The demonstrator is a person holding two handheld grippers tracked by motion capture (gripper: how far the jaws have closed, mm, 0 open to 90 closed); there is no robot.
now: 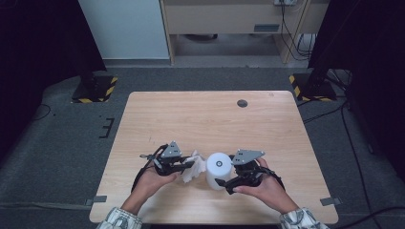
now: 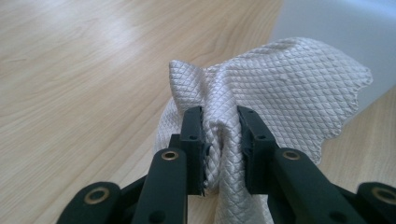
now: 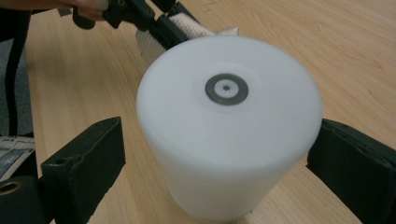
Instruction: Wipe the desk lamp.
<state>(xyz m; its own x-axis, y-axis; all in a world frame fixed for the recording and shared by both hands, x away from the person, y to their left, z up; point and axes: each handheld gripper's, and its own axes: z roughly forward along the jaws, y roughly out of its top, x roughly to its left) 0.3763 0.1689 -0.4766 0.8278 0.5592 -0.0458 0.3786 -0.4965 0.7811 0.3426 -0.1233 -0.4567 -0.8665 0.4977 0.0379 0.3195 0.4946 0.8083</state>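
Pinching cloth (image 2: 261, 98) — left gripper (image 2: 220, 140).

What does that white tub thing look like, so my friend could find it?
Look at the near edge of the wooden table, between the person's two hands. There stands a white upturned cup with the right gripper open around its sides. A small grey ring on its flat top sets it apart from the crumpled white cloth beside it, which the left gripper pinches.

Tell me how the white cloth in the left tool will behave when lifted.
Probably floppy: the cloth bunches into folds where the left tool pinches it. Likely light, since its free corner stands up unsupported. The quilted weave should grip rather than slip.
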